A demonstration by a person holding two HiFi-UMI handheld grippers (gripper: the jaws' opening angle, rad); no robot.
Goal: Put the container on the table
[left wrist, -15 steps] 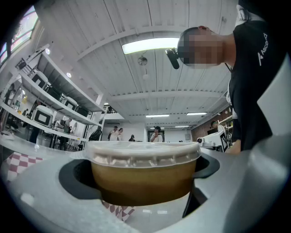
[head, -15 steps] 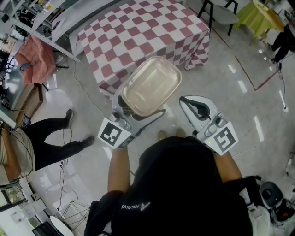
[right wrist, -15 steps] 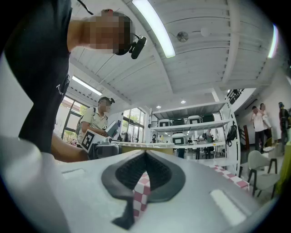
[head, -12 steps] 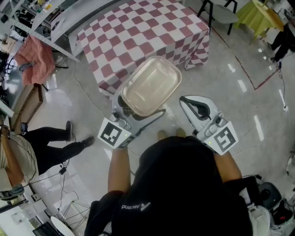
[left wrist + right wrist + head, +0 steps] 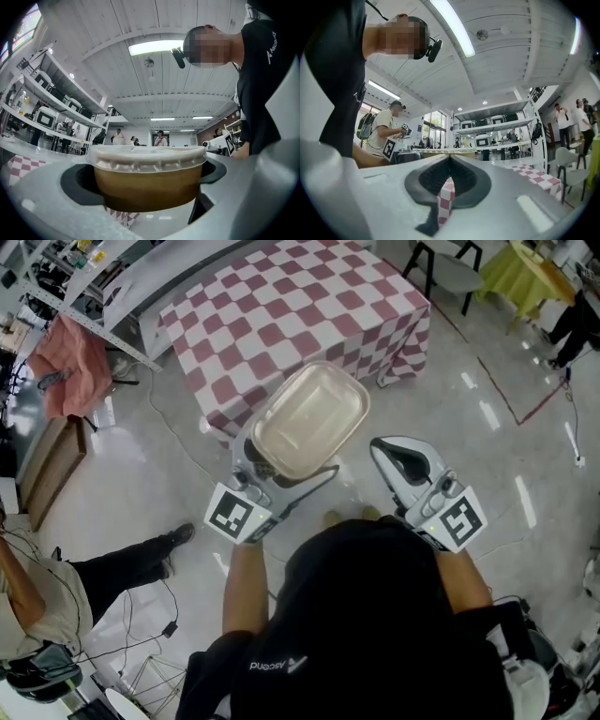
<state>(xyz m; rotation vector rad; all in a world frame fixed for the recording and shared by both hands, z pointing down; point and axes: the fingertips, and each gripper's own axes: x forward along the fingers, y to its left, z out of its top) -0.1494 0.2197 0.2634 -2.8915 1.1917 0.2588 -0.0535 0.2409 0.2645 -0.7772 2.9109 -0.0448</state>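
A lidded, translucent beige container [image 5: 309,418] sits between the jaws of my left gripper [image 5: 286,463], which is shut on it and holds it level above the floor. In the left gripper view the container [image 5: 147,178] fills the gap between the grey jaws, with its lid rim on top. The table with the red-and-white checkered cloth [image 5: 281,306] stands just beyond it. My right gripper [image 5: 405,457] hovers to the right at about the same height, shut and empty. Its tips meet in the right gripper view [image 5: 449,161], where a strip of checkered cloth shows through the slit.
A bystander's legs [image 5: 122,563] stretch over the glossy floor at lower left, near loose cables [image 5: 150,652]. A pink cloth [image 5: 70,352] hangs by shelving at upper left. A dark chair [image 5: 450,268] and a yellow-green covered table [image 5: 534,273] stand at upper right.
Both grippers hold nearly the same pose, the container still gripped. The bystander at the left has moved toward the lower left of the head view.
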